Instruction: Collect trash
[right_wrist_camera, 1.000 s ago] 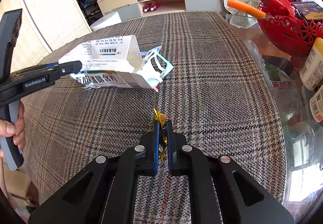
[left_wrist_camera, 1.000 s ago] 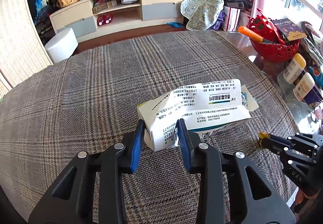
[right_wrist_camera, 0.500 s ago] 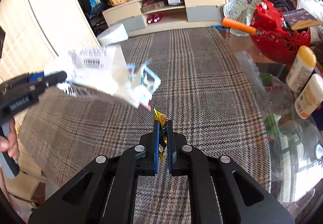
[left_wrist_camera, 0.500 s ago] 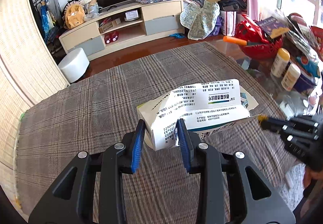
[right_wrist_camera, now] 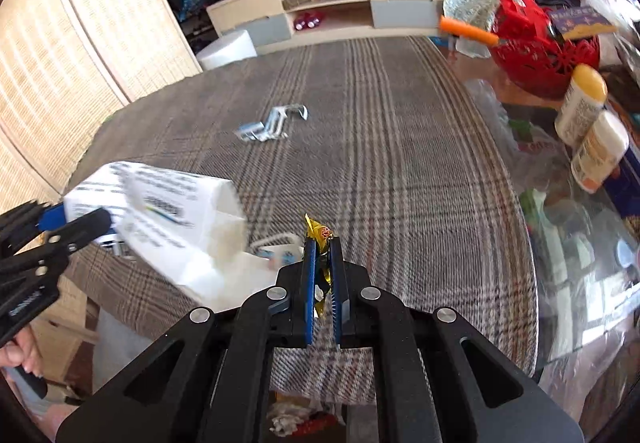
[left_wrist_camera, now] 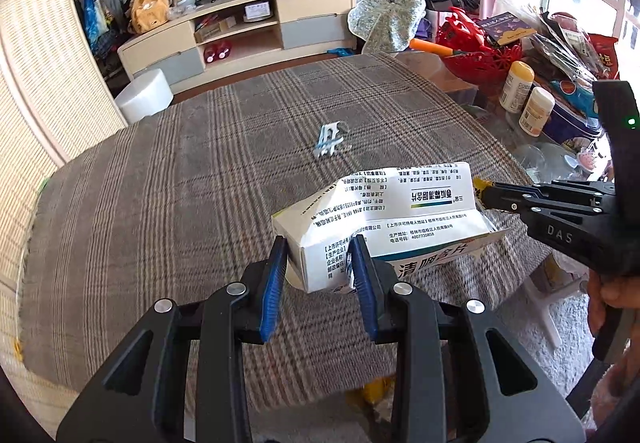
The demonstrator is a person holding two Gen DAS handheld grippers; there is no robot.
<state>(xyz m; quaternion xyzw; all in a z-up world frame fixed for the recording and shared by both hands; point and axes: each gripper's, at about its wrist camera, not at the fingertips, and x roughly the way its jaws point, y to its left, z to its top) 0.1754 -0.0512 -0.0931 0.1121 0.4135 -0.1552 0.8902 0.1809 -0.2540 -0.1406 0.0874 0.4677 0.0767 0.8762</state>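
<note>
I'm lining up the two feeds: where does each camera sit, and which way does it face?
Left wrist: on the left gripper, facing across the plaid table toward the TV stand; shows its fingers on the box, the right gripper at right.
Right wrist: on the right gripper, same heading; shows its fingers on a wrapper, the left gripper at left.
Shared: box, table, blue-white scrap, red basket.
</note>
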